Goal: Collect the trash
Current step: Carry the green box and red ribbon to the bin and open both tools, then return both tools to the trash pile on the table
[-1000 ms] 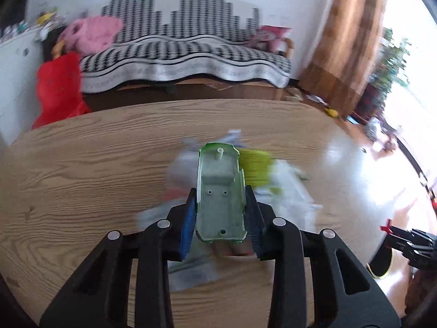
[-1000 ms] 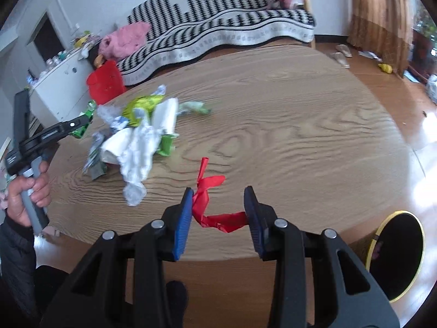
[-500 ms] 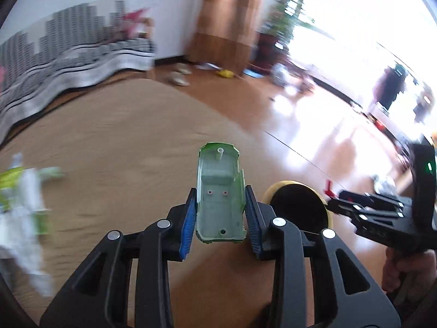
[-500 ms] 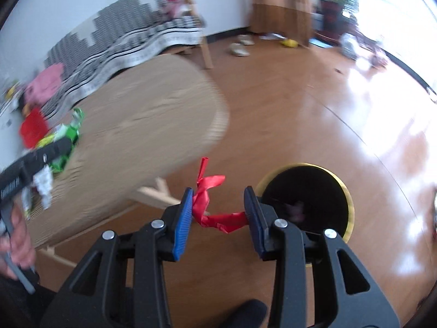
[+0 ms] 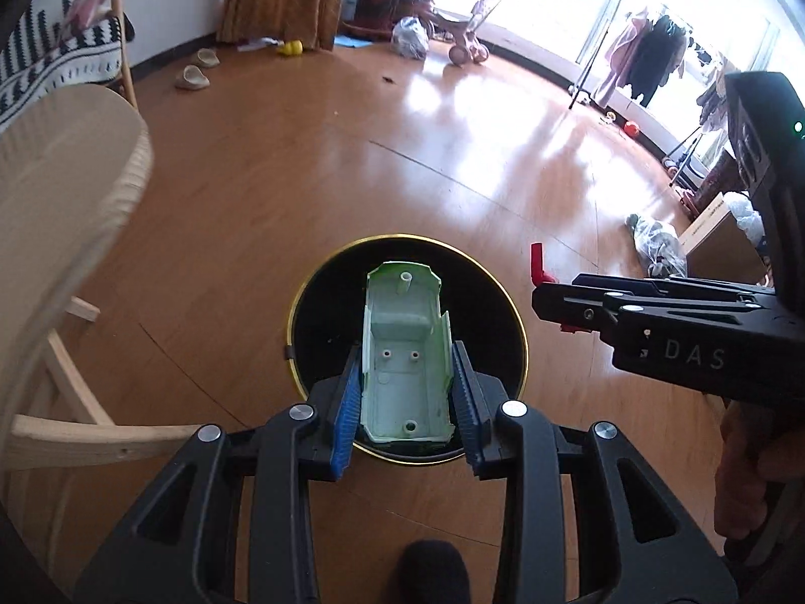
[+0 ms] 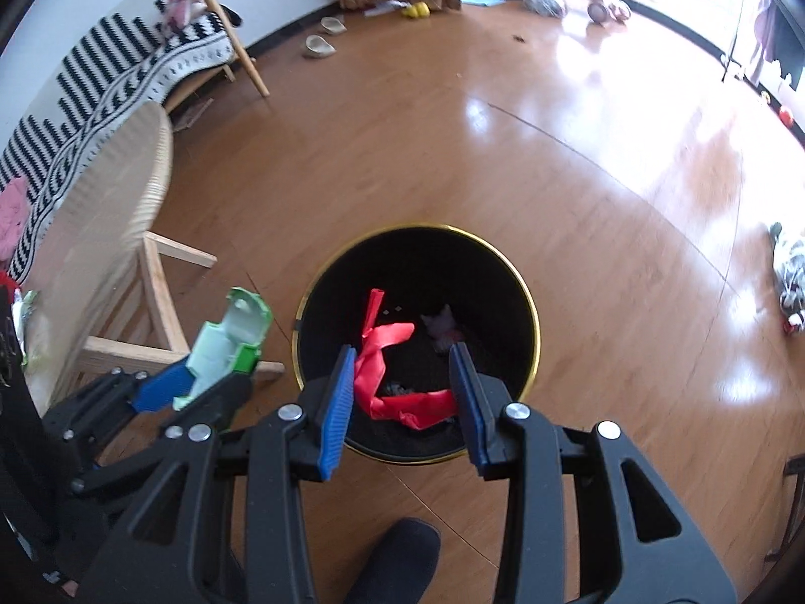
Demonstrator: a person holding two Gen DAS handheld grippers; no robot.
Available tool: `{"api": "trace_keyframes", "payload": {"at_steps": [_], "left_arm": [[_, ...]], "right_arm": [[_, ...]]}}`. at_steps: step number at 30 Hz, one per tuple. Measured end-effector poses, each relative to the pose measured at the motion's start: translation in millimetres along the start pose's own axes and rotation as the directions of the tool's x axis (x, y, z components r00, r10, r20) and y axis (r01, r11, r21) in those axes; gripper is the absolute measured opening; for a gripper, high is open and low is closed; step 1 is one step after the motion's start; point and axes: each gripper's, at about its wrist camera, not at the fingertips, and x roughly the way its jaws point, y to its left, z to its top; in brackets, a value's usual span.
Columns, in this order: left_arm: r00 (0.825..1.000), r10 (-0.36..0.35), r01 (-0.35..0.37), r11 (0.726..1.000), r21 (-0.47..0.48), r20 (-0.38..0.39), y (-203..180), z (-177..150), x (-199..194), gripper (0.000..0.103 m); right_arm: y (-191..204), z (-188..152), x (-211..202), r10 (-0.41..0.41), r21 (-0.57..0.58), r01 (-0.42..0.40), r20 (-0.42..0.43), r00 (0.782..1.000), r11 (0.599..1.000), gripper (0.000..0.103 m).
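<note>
My left gripper (image 5: 406,352) is shut on a pale green plastic shell (image 5: 405,352), held over the mouth of a black bin with a gold rim (image 5: 302,297). In the right wrist view my right gripper (image 6: 402,360) is shut on a crumpled red wrapper (image 6: 387,372), which hangs above the same bin (image 6: 534,302). A little trash lies at the bin's bottom. The left gripper with the green shell (image 6: 226,347) shows at that view's left. The right gripper (image 5: 541,297) with a red scrap shows at the right of the left wrist view.
The wooden table's edge (image 5: 131,171) and legs (image 6: 161,297) stand left of the bin. More trash (image 6: 22,312) lies on the table at far left. A striped sofa (image 6: 126,65), slippers (image 6: 319,45) and bags (image 5: 654,246) lie further off on the shiny wood floor.
Both grippers swung away from the table and its trash pile, down toward the floor, and now hang over the bin. Each still holds its piece.
</note>
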Motion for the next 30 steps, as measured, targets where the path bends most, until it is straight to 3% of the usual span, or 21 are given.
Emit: {"api": "trace_keyframes", "payload": {"at_steps": [10, 12, 13, 14, 22, 27, 28, 30], "left_arm": [[0.999, -0.005, 0.005, 1.000, 0.004, -0.053, -2.4, 0.1, 37.9, 0.033], [0.999, -0.001, 0.002, 1.000, 0.007, -0.052, -4.4, 1.9, 39.1, 0.043], [0.999, 0.003, -0.003, 1.000, 0.005, -0.048, -4.7, 1.5, 38.1, 0.058], [0.999, 0.006, -0.006, 1.000, 0.000, -0.036, -5.7, 0.6, 35.4, 0.066], [1.000, 0.015, -0.015, 1.000, -0.008, -0.002, -6.7, 2.4, 14.1, 0.070], [0.999, 0.020, -0.020, 1.000, -0.001, 0.048, -3.0, 3.6, -19.4, 0.079], [0.998, 0.023, -0.023, 1.000, 0.001, 0.059, -2.1, 4.1, -27.1, 0.082], [0.996, 0.031, -0.031, 1.000, -0.001, 0.088, 2.6, 4.1, -46.7, 0.087]], "right_arm": [[-9.5, 3.3, 9.5, 0.001, 0.031, 0.000, -0.019, 1.000, 1.000, 0.039], [-10.9, 4.2, 9.9, 0.001, 0.037, 0.000, -0.019, 1.000, 0.999, 0.039], [-10.1, 3.8, 9.7, 0.001, 0.041, 0.000, -0.018, 1.000, 0.999, 0.039], [-9.4, 3.6, 9.3, 0.002, 0.045, -0.001, -0.018, 1.000, 0.999, 0.039], [-5.4, 7.3, 11.1, 0.008, 0.046, -0.007, -0.022, 1.000, 0.999, 0.040], [0.0, 11.2, 12.8, 0.001, 0.042, 0.000, -0.021, 1.000, 0.999, 0.042], [1.2, 12.7, 13.3, -0.008, 0.047, 0.009, -0.019, 1.000, 0.999, 0.044], [2.3, 15.2, 15.0, -0.015, 0.060, 0.016, -0.024, 1.000, 0.998, 0.062]]}}
